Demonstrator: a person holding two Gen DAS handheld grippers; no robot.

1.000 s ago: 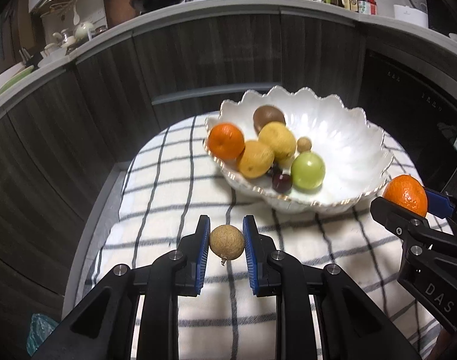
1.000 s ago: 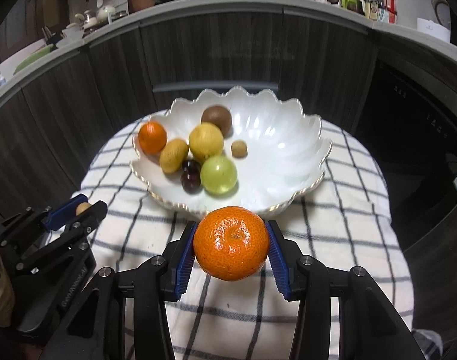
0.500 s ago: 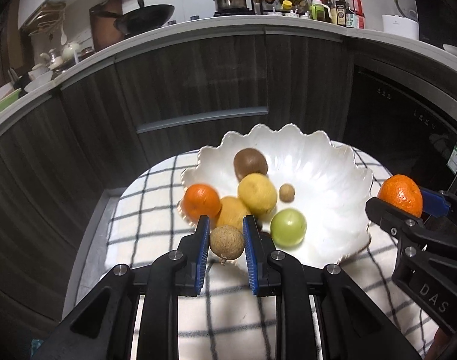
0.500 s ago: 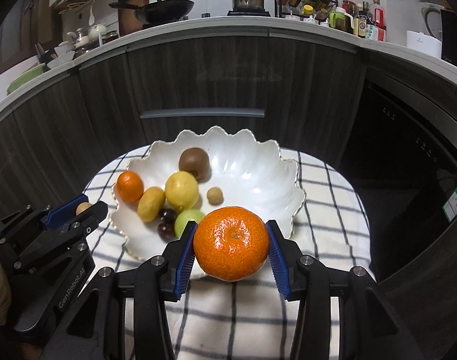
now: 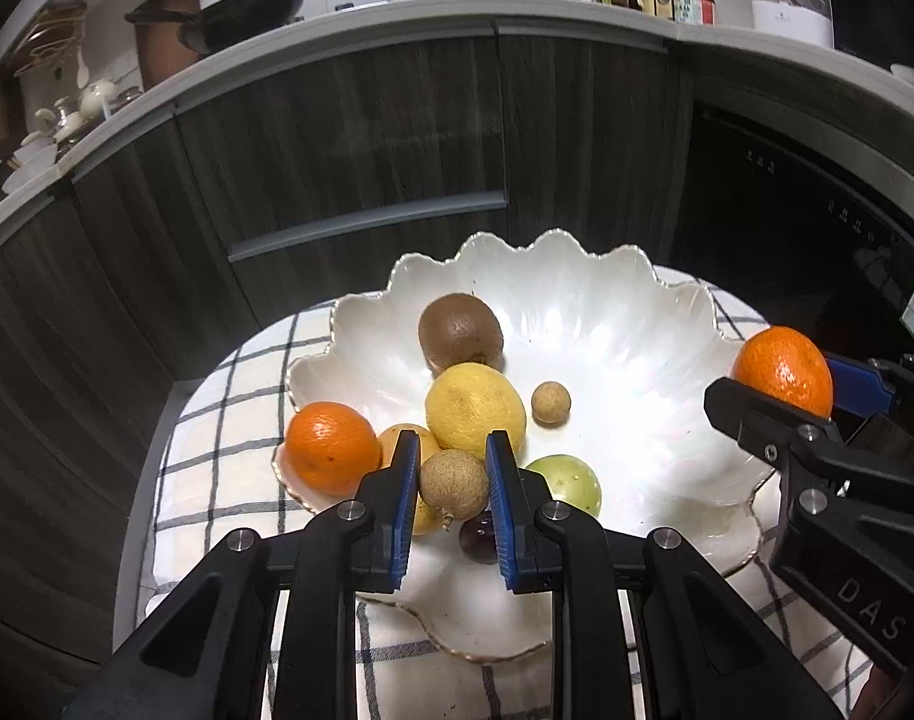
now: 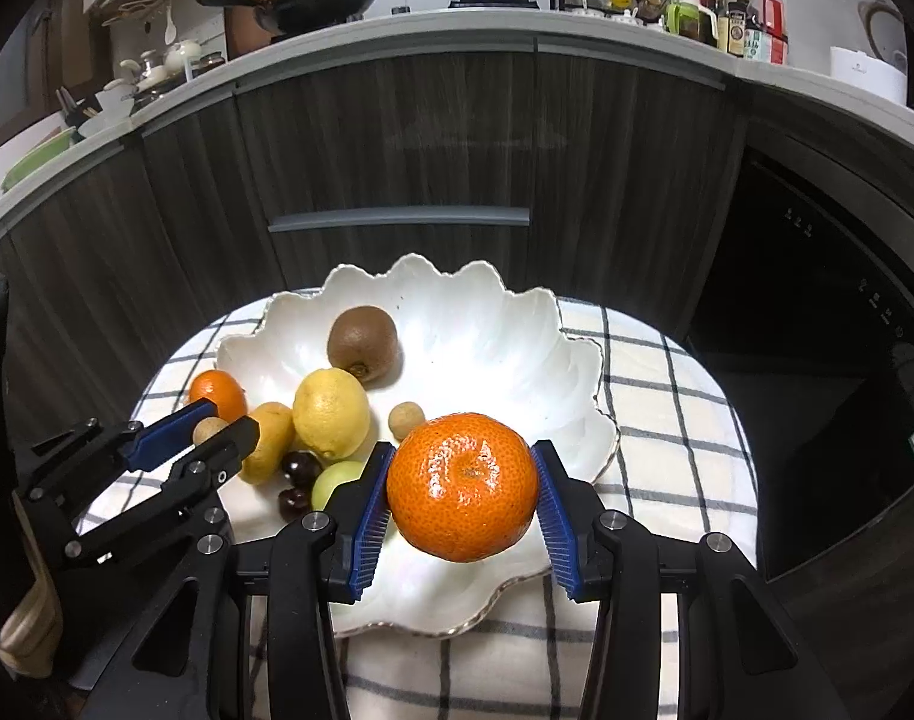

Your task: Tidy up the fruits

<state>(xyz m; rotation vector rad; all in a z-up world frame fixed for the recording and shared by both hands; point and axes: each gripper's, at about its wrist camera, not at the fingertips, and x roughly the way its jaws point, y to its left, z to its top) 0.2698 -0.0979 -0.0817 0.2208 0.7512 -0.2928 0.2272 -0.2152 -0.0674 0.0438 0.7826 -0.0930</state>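
A white scalloped bowl (image 5: 637, 324) stands on a checked cloth and holds a kiwi (image 5: 460, 331), a lemon (image 5: 475, 409), an orange (image 5: 332, 447), a green fruit (image 5: 568, 483), a small longan (image 5: 551, 402) and dark cherries. My left gripper (image 5: 453, 495) is shut on a brown longan (image 5: 453, 483) above the bowl's near left part. My right gripper (image 6: 463, 501) is shut on a mandarin (image 6: 463, 486) above the bowl's near right rim (image 6: 601, 354). The mandarin also shows in the left wrist view (image 5: 784, 369).
The checked cloth (image 6: 667, 420) covers a small round table. Dark cabinet fronts (image 5: 366, 138) curve close behind it. A dark oven front (image 6: 817, 300) is at the right. The counter above carries a wok (image 6: 312, 0), a pot and bottles.
Both grippers have moved forward and up from over the cloth to over the bowl, each still holding its fruit.
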